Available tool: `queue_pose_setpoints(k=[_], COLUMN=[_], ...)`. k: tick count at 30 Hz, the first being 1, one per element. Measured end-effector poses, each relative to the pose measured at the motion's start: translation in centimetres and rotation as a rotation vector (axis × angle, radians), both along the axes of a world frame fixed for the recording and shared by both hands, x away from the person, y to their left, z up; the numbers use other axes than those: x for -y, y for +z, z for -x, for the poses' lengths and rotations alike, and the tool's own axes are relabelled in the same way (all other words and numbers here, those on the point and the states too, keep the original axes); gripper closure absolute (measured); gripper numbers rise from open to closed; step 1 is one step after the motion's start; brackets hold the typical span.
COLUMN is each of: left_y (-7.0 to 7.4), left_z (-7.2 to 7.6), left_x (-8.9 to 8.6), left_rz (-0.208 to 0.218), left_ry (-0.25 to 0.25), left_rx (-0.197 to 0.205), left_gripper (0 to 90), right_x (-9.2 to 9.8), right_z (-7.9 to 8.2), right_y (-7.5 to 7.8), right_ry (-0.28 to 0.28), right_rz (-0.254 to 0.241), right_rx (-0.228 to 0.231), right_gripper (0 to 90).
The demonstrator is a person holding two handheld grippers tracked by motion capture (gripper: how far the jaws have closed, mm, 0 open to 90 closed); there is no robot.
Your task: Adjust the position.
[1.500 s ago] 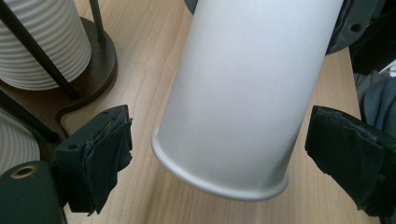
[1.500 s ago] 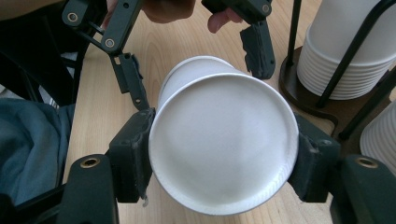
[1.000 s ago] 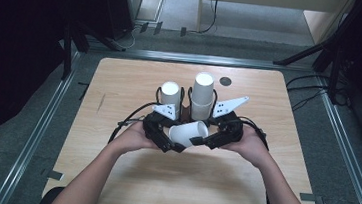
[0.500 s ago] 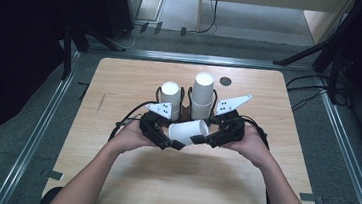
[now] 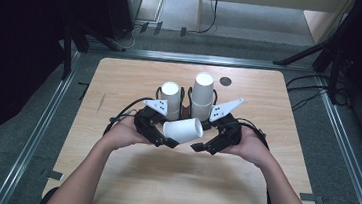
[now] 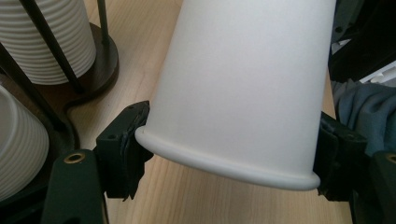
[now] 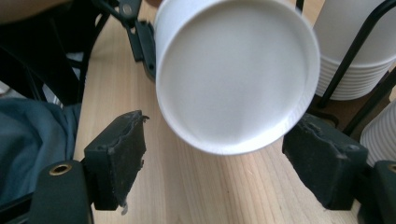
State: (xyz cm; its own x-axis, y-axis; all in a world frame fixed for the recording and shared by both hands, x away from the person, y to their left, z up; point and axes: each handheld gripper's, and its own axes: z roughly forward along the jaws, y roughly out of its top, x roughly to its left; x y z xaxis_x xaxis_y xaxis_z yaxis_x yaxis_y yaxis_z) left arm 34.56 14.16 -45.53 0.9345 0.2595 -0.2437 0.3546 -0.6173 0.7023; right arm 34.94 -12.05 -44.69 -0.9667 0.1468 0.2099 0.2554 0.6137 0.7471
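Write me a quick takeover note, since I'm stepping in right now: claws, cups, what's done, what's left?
Left claw: shut on the paper cup near its rim, cup on its side above the table.
Right claw: jaws just opened, clear of the cup's base.
Two cup stacks stand in the black rack behind.
Done: cup passed to the left claw.
Left: probably placing it; destination unclear.

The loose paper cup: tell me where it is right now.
In the high view the paper cup lies on its side mid-table, clamped near its rim by the left gripper, just in front of the two cup stacks in their holder.
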Motion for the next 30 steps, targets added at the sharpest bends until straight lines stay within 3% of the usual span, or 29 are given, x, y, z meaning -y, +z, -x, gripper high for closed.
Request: queue_pose_setpoints(k=[6, 11, 12, 13, 15, 30], left_y=[0.5, 0.9, 1.0, 1.0, 0.9, 0.1], left_z=[-0.2, -0.4, -0.6, -0.6, -0.8, -0.7], left_x=[-0.1, 0.3, 0.6, 0.6, 0.9, 2.8], left_rz=[-0.055, -0.113, -0.157, -0.157, -0.196, -0.309], left_ry=[-0.007, -0.021, -0.028, -0.028, -0.041, -0.119], left_rx=[0.000, 0.022, 0.036, 0.036, 0.036, 0.038], left_gripper=[25.0, 25.0, 24.9, 24.9, 24.9, 24.9], right_x=[-0.1, -0.2, -0.2, -0.2, -0.4, -1.3], right_z=[-0.1, -0.2, -0.2, -0.2, -0.1, 0.1], right_y=[-0.4, -0.7, -0.7, -0.7, -0.9, -1.5], right_ry=[-0.008, -0.010, -0.010, -0.010, -0.013, 0.025], right_rz=[0.036, 0.059, 0.062, 0.062, 0.074, 0.106], right_rx=[0.016, 0.030, 0.028, 0.028, 0.031, 0.071], right_gripper=[21.9, 23.3, 23.3, 23.3, 23.6, 24.2])
